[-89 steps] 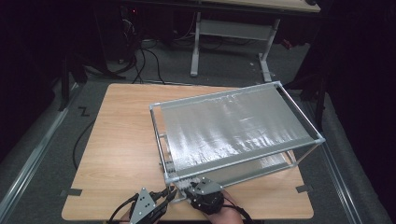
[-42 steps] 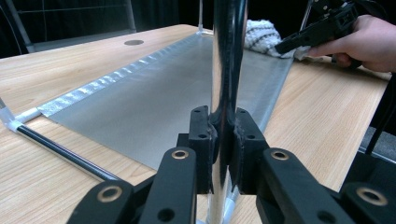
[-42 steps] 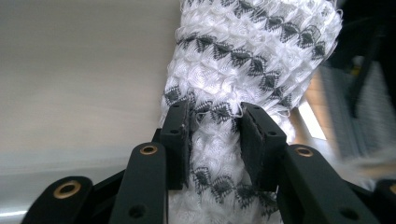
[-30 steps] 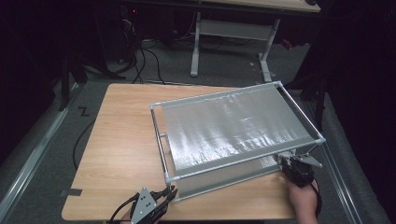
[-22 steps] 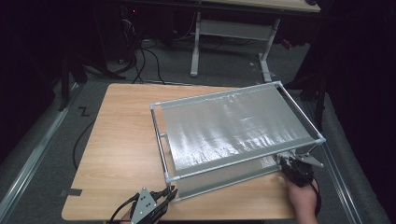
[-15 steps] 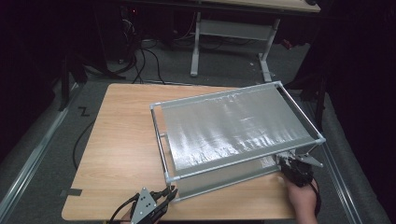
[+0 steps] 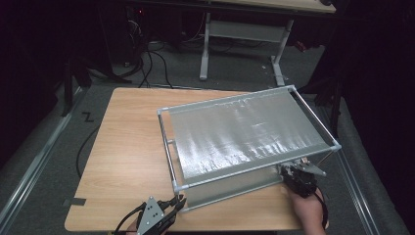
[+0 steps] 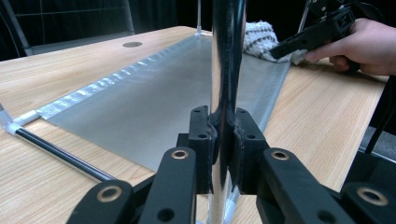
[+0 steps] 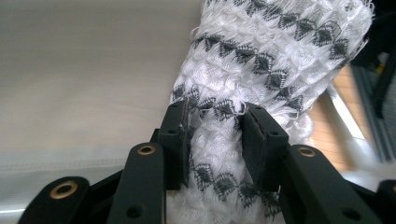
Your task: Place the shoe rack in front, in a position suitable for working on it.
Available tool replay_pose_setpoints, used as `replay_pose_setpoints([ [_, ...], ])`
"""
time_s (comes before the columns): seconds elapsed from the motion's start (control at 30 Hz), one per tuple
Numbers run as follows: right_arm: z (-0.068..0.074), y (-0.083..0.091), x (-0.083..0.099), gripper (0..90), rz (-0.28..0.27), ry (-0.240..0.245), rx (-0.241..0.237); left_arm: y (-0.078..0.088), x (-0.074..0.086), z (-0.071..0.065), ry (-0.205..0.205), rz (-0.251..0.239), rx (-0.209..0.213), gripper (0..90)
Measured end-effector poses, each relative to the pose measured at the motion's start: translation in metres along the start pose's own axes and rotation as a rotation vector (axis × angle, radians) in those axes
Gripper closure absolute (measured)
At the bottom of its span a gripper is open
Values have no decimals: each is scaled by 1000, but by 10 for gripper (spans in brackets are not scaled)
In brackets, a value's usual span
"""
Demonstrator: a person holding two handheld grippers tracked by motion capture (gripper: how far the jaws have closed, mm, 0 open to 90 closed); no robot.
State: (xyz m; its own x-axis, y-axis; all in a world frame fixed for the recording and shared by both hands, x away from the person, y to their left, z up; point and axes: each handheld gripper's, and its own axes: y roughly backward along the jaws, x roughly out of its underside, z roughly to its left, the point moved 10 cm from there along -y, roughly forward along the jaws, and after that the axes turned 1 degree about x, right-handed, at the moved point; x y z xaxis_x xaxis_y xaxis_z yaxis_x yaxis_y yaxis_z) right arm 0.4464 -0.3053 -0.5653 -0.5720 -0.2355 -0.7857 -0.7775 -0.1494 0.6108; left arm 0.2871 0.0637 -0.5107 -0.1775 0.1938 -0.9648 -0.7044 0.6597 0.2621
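Cloth (image 9: 233, 154) gripped by right tool (image 9: 215, 140) under frame (image 7: 235, 176).

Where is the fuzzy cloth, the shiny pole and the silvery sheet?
cloth (image 9: 280, 51), right gripper view, on its patterned knit above the fingers.
pole (image 8: 227, 56), left gripper view, on its shiny upright shaft.
sheet (image 7: 244, 132), high view, on its middle, stretched across the frame's top.

Silver mesh rack (image 7: 244, 134) on wooden table (image 7: 127, 142) — grippers at its near corners.
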Motion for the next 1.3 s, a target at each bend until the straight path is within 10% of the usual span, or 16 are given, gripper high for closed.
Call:
replay_pose_setpoints([
  [0.57,138,7,-7,632,-1,206,-264,0,0,0,-5,6,5,803],
  [1.3,268,32,-4,633,-24,367,-497,0,0,0,-5,10,6,804],
])
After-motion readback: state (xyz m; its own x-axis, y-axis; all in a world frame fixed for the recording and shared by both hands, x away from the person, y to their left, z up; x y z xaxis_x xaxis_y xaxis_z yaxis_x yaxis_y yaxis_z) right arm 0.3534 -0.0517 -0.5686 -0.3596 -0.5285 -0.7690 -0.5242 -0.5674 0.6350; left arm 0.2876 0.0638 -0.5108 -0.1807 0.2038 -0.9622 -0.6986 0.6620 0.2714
